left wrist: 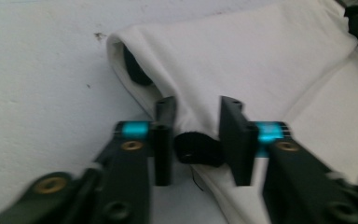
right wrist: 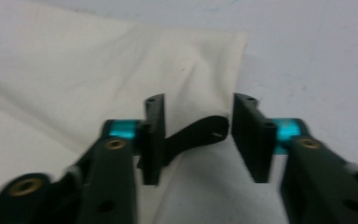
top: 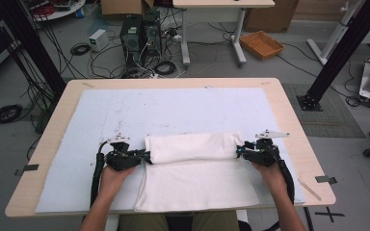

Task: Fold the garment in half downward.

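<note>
A white towel [top: 195, 171] of soft, matte cloth lies on the near half of the table, its far part turned over into a thick, rounded roll [top: 192, 147] that runs left to right, while the near part lies flat as a smooth rectangle reaching almost to the table's front edge. In the left gripper view the roll's end [left wrist: 135, 65] gapes as a dark oval mouth with a hemmed, slightly ribbed lip; the cloth there looks plush and gently creased.

The left gripper [top: 142, 157] sits at the roll's left end. Its flat black jaws stand a little apart with the fold of cloth rising between them; the cloth bulges in the gap and seems to touch the left jaw, but whether the pads pinch it cannot be told. The right gripper [top: 241, 152] sits at the roll's right end. In the right gripper view its jaws are apart, with the towel's corner [right wrist: 214, 70] lying beyond and below them, not pinched. Both are angular black frames with turquoise bands at the jaw roots and brass-coloured rivets.

Under the towel is a pale, thin mat [top: 125, 110], faintly speckled with dark marks. It covers most of the light wooden table [top: 294, 120], which has rounded corners.
</note>
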